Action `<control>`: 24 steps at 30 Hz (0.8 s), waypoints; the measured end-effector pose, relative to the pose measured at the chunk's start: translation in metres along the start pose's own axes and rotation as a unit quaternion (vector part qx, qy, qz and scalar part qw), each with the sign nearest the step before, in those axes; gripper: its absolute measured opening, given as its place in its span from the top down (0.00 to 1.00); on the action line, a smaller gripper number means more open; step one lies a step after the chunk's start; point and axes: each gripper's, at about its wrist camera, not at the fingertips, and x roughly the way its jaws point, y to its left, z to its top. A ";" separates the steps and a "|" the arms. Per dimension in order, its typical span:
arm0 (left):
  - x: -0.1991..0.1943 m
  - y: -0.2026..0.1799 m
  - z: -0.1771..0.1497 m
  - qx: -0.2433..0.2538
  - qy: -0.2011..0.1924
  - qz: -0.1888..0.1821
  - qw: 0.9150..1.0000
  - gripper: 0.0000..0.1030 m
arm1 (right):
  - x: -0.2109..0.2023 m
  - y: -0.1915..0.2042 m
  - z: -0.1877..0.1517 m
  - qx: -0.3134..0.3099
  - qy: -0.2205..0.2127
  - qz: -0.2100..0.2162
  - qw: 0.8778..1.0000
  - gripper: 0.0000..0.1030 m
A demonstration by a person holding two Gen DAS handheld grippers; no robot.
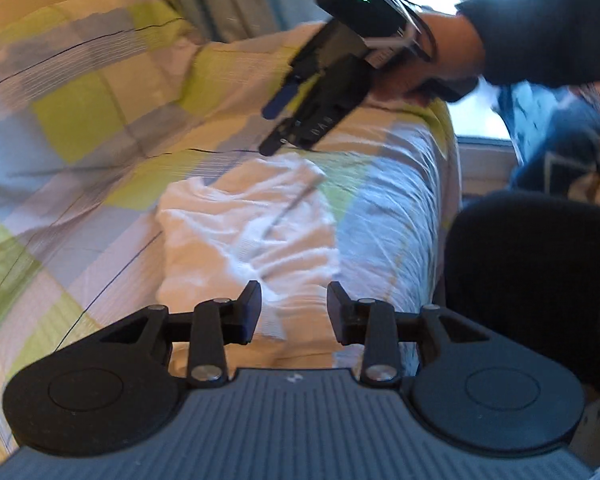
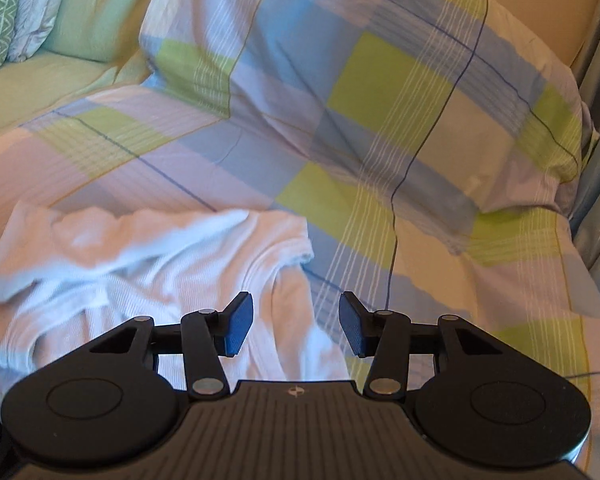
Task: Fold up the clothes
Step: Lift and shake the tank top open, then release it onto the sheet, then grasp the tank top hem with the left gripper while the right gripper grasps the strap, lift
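So as far as I can tell the folding is barely getting going here. The white garment (image 2: 148, 264) is lying crumpled on the bed (image 2: 380, 128), bunched into ridges with a flap or sleeve flopping across the top, and no clean edge or tidy crease is showing anywhere. I honestly can't tell whether it's a shirt or a light towel-ish thing, since the ribbed knit is about all that's coming through.

The right gripper (image 2: 296, 322) is hovering with its fingers standing wide apart and nothing between them. The cloth is sitting just ahead of and to the left of those fingers, with its right-hand edge running roughly up the gap. Beyond the fingers it's all checked bedding, plus a pillow further back.

The left gripper (image 1: 294, 312) is doing the same thing: fingers spread wide, gripping nothing, with the garment (image 1: 244, 224) lying right in front of them. In that view the right gripper (image 1: 276, 128) is hanging above the far side of the cloth, held in the person's hand (image 1: 440, 60). The picture is pretty smeared, though, so I can't say whether it's touching the fabric.

My guess: nothing is counting as folded yet. Still to do is flattening it out, grabbing an edge or corners, and making every fold.
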 end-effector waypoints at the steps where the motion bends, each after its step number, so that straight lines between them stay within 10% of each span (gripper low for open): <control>1: 0.010 -0.009 0.000 0.020 0.014 0.003 1.000 0.69 | -0.004 0.000 -0.006 -0.001 0.003 -0.001 1.000 0.55; 9: 0.053 -0.018 -0.004 0.054 0.086 0.019 0.995 0.75 | -0.017 -0.011 -0.040 0.000 0.026 -0.005 1.000 0.55; 16: 0.020 0.027 0.010 -0.097 0.034 -0.008 0.995 0.94 | -0.011 0.004 -0.049 -0.103 0.016 0.018 0.994 0.54; 19: 0.007 0.047 0.013 -0.134 0.017 0.005 0.991 0.94 | -0.003 0.023 -0.054 -0.214 0.016 0.003 0.977 0.59; 24: 0.000 0.059 0.015 -0.146 0.011 0.022 0.989 0.94 | 0.017 0.046 -0.085 -0.408 0.039 -0.043 0.911 0.69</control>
